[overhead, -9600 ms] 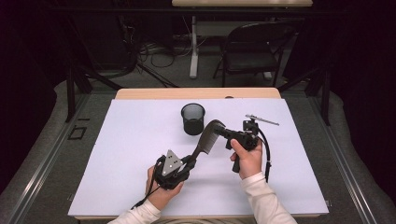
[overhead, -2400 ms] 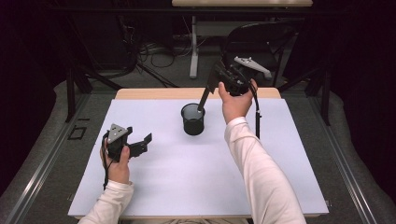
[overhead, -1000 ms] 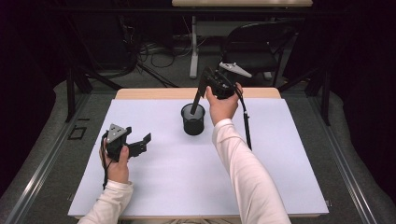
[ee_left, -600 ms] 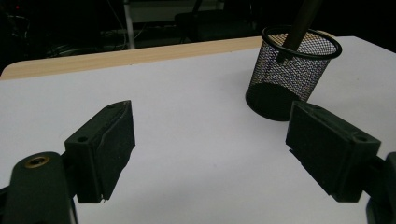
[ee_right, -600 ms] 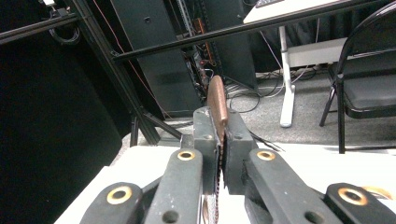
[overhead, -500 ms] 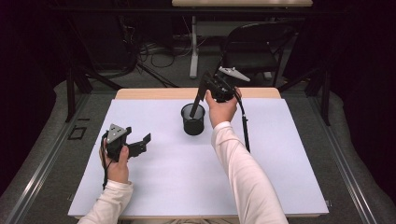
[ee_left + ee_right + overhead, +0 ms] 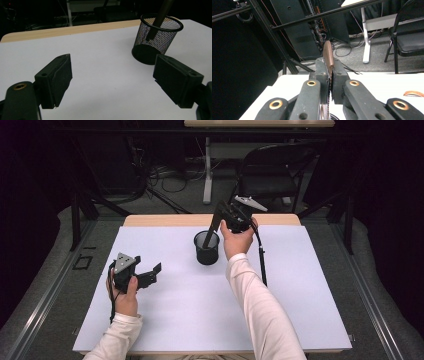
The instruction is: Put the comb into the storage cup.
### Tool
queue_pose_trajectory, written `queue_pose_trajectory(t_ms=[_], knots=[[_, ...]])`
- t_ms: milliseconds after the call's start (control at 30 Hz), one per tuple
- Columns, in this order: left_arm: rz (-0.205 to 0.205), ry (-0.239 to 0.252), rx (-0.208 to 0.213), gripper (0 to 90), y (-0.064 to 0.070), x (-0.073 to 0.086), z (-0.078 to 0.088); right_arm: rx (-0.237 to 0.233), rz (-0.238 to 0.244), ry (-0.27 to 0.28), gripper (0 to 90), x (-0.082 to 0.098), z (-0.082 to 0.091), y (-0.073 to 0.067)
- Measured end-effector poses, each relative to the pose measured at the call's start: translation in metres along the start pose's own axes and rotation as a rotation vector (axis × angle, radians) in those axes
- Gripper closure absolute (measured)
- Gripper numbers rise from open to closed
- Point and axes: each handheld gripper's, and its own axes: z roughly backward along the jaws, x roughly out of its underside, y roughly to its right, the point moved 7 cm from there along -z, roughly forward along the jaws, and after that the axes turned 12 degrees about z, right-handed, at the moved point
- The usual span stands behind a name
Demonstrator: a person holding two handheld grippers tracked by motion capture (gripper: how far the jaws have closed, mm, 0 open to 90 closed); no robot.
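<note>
Left tongs: jaws wide apart, nothing between them, held low near the table's left side.
Left forearm: short reach from the bottom edge.
Right tongs: jaws clamped tight, raised, tilted downward.
Right arm: stretched far forward.

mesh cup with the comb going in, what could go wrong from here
The mesh cup stands free on the white table, and the left claw is open well away from it. The comb enters at a slant, so a push on the rim could tip or slide the cup. The right claw pinches only the comb's upper end, so the comb could twist in the grip. Let go early, it may lean and topple the cup.
</note>
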Motion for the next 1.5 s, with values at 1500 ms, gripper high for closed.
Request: queue_pose_trajectory(t_ms=[1500], knots=[[-0.001,-0.007,-0.008,15.7,-0.002,0.002,-0.001,-0.026,-0.037,-0.048,86.9,0.030,-0.013,-0.007]])
